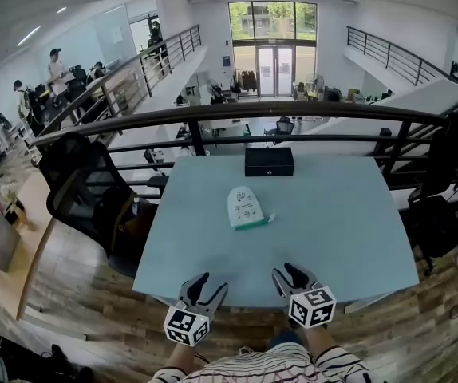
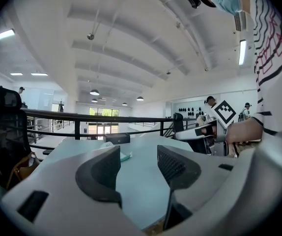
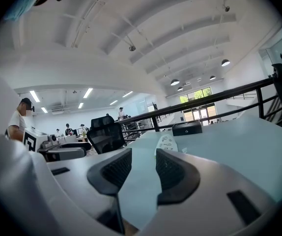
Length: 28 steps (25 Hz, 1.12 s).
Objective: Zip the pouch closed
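At the near edge of the table, your left gripper and right gripper both hover with jaws spread, nothing between them. The pouch lies mid-table, well ahead of you, short of the black box. By my read nothing's started: reaching, gripping and zipping are all to come. The pouch's print is too small to read.

The head view looks steeply down from above the near edge of the pale blue-green table, with the left gripper and right gripper at the frame's bottom. Each gripper view sits low at that edge, facing across the tabletop toward the black metal railing. All three share the white printed pouch and black rectangular box.
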### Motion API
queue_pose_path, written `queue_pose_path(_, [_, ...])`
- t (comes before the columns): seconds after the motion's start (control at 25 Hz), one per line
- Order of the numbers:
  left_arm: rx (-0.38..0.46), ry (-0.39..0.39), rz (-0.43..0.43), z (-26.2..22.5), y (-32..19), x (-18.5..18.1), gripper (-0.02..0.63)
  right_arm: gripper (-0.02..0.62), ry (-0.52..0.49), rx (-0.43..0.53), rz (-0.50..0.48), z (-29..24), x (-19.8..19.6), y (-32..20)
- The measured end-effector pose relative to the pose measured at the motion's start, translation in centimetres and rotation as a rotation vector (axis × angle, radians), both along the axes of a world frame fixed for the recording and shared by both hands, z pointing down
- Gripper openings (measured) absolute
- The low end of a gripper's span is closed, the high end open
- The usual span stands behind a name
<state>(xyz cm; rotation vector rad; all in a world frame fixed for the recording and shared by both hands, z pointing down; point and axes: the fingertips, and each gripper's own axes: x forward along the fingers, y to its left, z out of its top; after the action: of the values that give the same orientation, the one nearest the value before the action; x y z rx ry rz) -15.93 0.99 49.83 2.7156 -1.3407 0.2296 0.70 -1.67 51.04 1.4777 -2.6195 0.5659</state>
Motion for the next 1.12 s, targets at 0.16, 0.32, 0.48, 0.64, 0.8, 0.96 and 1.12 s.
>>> queue_pose_path(0.16, [-0.01,0.008,-0.003,0.5,-0.9,-1.0,0.215,0.15,0.008,-0.014,0.002,0.5,-0.9,-1.3])
queue_pose_path(0.32, [-0.014,0.006,-0.011,1.1,-2.4,-1.5,0.215,0.15,0.015,-0.019,-0.009,1.1,-1.3,-3.7])
queue_pose_path(0.48, [-0.019,0.012,-0.037,1.5,-4.4,-1.4,0.215,0.15,0.034,-0.022,-0.03,1.5,-1.0,-6.4])
queue_pose_path(0.64, [-0.013,0.008,-0.053,1.7,-6.6,-1.0,0.215,0.15,0.06,-0.03,-0.037,2.2,-0.3,-9.3])
queue_pose_path(0.8, [-0.016,0.008,-0.078,2.4,-9.6,-0.4,0.215,0.15,0.085,-0.043,-0.053,3.3,0.7,-12.4])
queue_pose_path(0.96, [-0.029,0.013,-0.104,2.7,-12.2,0.3,0.215,0.15,0.098,-0.061,-0.079,3.9,1.1,-15.3])
queue_pose_path(1.12, [-0.045,0.019,-0.124,3.4,-14.2,1.0,0.215,0.15,0.109,-0.073,-0.1,4.6,1.6,-18.0])
